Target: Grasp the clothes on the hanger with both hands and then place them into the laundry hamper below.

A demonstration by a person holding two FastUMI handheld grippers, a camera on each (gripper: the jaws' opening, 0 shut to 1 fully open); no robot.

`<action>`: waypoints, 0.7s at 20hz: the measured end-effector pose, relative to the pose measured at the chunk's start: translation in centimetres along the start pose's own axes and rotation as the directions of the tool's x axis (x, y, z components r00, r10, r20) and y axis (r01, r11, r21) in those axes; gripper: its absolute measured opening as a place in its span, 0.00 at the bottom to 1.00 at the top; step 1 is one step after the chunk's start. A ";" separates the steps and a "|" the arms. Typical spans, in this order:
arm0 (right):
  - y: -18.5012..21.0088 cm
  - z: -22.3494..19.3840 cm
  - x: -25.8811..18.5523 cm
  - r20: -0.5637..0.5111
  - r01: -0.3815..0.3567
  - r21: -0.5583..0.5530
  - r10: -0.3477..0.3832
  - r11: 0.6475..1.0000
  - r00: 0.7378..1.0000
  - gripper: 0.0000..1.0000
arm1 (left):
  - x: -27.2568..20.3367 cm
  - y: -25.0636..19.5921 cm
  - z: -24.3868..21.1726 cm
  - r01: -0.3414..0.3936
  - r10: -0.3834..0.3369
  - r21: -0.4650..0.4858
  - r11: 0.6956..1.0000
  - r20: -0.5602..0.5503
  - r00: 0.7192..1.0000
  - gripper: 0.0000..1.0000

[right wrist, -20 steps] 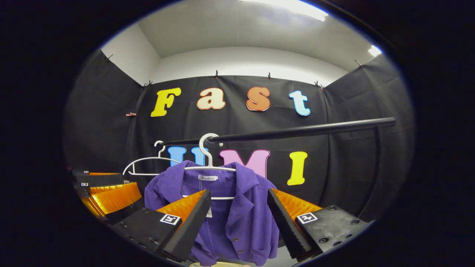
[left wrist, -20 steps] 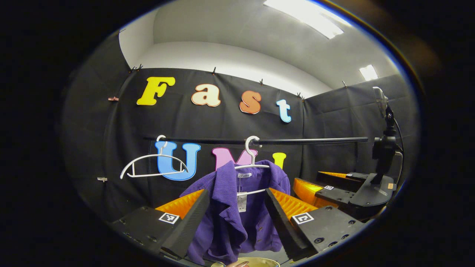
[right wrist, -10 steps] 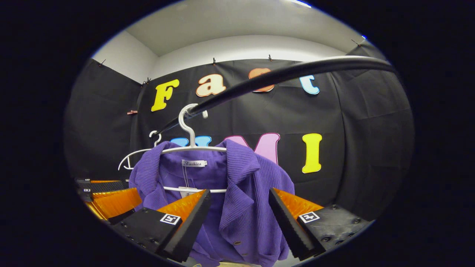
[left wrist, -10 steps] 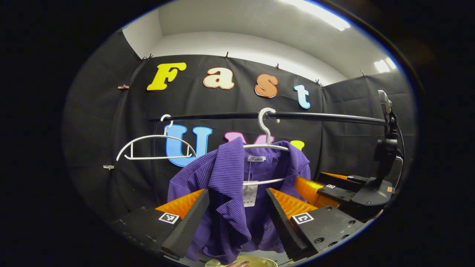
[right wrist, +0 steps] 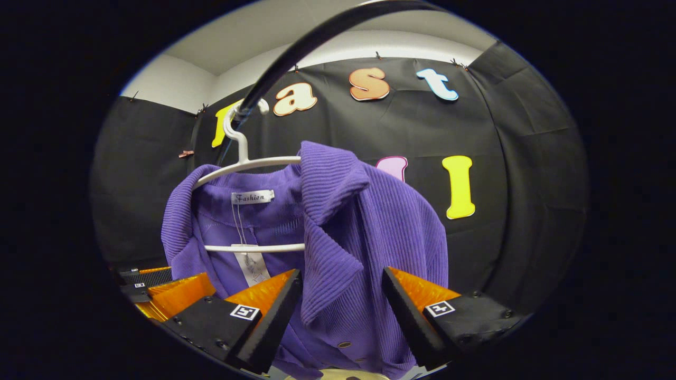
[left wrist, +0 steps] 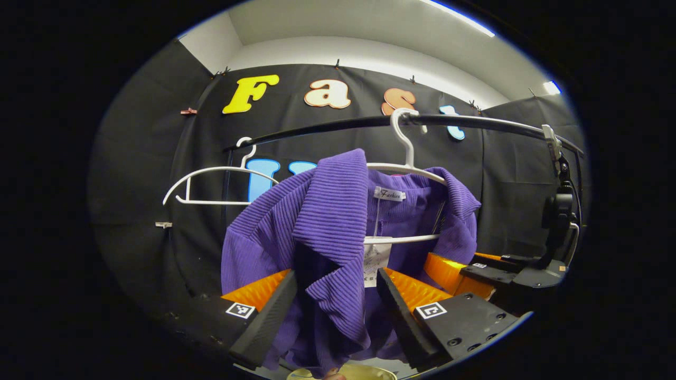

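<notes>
The left hand-held gripper [left wrist: 332, 295] is held wide open, with the front panel of the purple ribbed-knit cardigan [left wrist: 338, 237] hanging straight ahead between its jaws but not yet pressed. The right hand-held gripper [right wrist: 338, 301] is likewise spread wide around the cardigan's other lapel [right wrist: 327, 253]. The cardigan hangs long-axis vertical from the white plastic hanger [right wrist: 243, 158] on the black rail [left wrist: 475, 122], equally near both; a pale rim [left wrist: 369, 372] below the cardigan is judged to be the hamper.

Ceiling strip lights [left wrist: 459, 16] give even, fairly bright light from above with soft shadows, a faint sheen runs along the black rail [left wrist: 475, 121], which the fisheye bends into an arc, and the purple jacket [right wrist: 338, 221] stays sharp while the edges darken and smear.
</notes>
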State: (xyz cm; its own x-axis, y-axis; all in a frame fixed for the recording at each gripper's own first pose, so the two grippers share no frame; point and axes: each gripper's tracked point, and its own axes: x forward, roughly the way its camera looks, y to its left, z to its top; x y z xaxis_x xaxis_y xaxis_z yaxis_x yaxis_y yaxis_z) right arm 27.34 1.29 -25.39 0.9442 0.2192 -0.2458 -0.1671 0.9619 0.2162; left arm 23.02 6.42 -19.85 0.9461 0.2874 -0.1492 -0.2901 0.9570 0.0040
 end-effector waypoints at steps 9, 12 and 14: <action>-0.4 -0.9 2.9 -0.017 -0.015 0.025 0.016 1.000 1.000 0.88 | 2.8 0.2 -1.7 -0.029 0.028 -0.031 0.999 -0.026 0.999 0.94; -2.0 -0.9 4.2 -0.011 0.013 -0.006 -0.014 1.000 1.000 0.59 | 4.2 0.2 -1.6 0.001 -0.002 -0.053 0.999 -0.025 1.000 0.81; -2.4 -0.4 4.7 0.006 -0.015 -0.012 0.015 1.000 1.000 0.15 | 4.7 1.6 -1.6 -0.039 0.038 -0.043 0.998 -0.023 0.999 0.47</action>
State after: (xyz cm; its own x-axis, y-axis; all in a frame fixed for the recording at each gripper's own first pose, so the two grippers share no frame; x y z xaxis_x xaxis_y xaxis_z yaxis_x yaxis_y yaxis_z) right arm 32.08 0.09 -27.48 0.9431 0.2329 -0.2371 -0.1847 0.9604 0.2087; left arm 26.74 9.19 -22.16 0.9309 0.3223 -0.1717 -0.3323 0.9426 -0.0326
